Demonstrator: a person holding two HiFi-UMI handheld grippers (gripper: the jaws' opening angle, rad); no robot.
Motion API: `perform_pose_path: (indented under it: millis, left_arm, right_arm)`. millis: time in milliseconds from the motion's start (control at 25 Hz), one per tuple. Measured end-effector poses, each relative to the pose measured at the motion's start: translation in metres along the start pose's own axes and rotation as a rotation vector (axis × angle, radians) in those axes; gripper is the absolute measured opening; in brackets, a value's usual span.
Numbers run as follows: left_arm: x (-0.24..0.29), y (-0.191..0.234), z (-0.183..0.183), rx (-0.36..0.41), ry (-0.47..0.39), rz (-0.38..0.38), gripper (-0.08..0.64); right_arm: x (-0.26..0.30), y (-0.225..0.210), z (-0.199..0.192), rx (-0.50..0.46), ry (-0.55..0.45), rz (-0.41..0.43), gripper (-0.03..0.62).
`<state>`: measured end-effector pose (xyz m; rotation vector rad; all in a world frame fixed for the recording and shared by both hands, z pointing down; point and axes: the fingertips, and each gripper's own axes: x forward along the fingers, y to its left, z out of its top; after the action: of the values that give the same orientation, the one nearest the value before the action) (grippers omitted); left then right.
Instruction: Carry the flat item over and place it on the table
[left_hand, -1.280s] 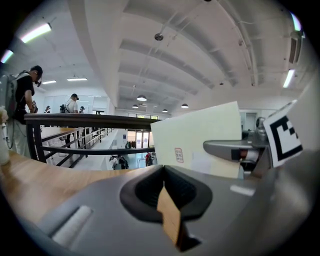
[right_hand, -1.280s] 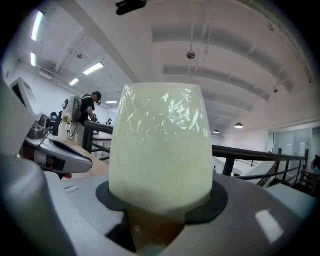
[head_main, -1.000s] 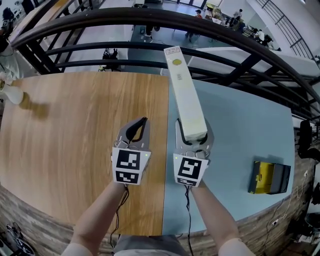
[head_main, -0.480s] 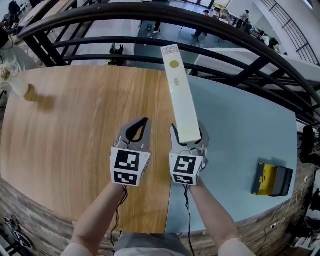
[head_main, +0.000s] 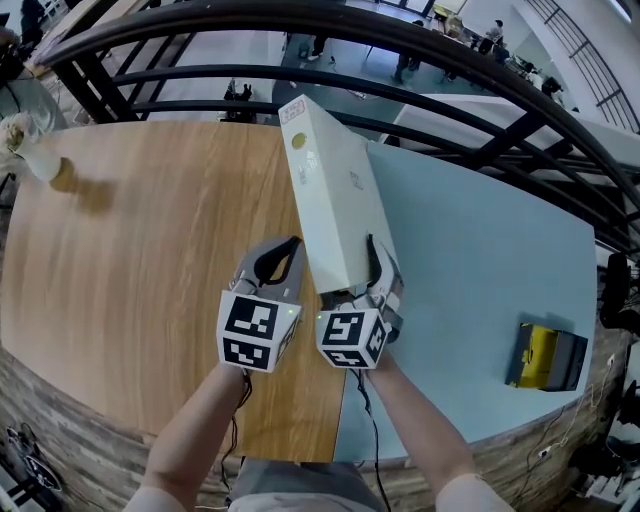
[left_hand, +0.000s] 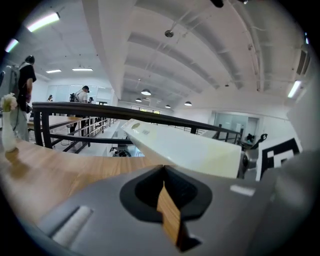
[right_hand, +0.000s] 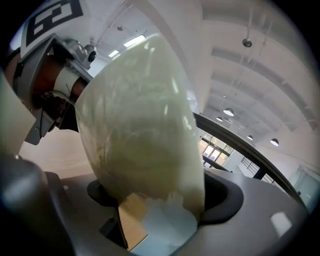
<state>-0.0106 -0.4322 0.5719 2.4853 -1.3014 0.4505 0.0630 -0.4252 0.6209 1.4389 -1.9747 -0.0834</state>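
Observation:
A long white flat box (head_main: 330, 210) sticks out forward from my right gripper (head_main: 350, 272), its near end between the jaws. It is tilted to the left with its broad face up, over the seam between the wooden table half (head_main: 150, 250) and the pale blue half (head_main: 480, 260). The right jaws are opening, and the box (right_hand: 140, 130) still sits raised between them. In the left gripper view the box (left_hand: 185, 150) hangs above the wood. My left gripper (head_main: 282, 250) is shut and empty, just left of the box.
A yellow and black object (head_main: 543, 357) lies near the blue half's right edge. A small vase (head_main: 40, 160) stands at the far left of the wood. A dark curved railing (head_main: 400, 40) runs along the table's far side.
The box has rolled and swung left, from edge-up and pointing ahead to broad face up. The right gripper has turned left with it. The left gripper has stayed in place.

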Motion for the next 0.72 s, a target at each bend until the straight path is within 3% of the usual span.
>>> perform_pose_path:
  millis: [440,720]
  left_arm:
    - [-0.016,0.028,-0.078,-0.01,0.135,0.065,0.002]
    - [-0.028,0.048,-0.128,-0.047,0.213,0.078,0.002]
  right_arm:
    - [0.006,0.063,-0.017,-0.167,0.089,0.128,0.545]
    - [0.014,0.105,-0.037,-0.31,0.163,0.155,0.58]
